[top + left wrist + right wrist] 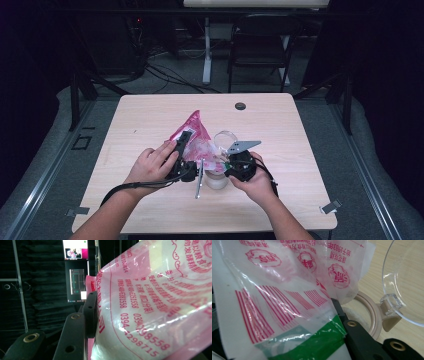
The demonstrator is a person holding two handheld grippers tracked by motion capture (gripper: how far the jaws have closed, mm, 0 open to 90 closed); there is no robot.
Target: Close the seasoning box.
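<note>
A pink and clear printed plastic bag is held up over the middle of the table, tilted down toward a jar. My left gripper is shut on the bag's upper left part; one black jaw presses flat against the film of the bag. My right gripper grips the bag's lower corner above the jar. In the right gripper view the bag drapes over one jaw, and beside it are the jar's beige rim and its hinged clear lid, standing open.
A thin metal utensil lies on the table left of the jar. A black grommet sits near the far edge. A chair and cables are behind the table. A lit monitor glows in the dark background.
</note>
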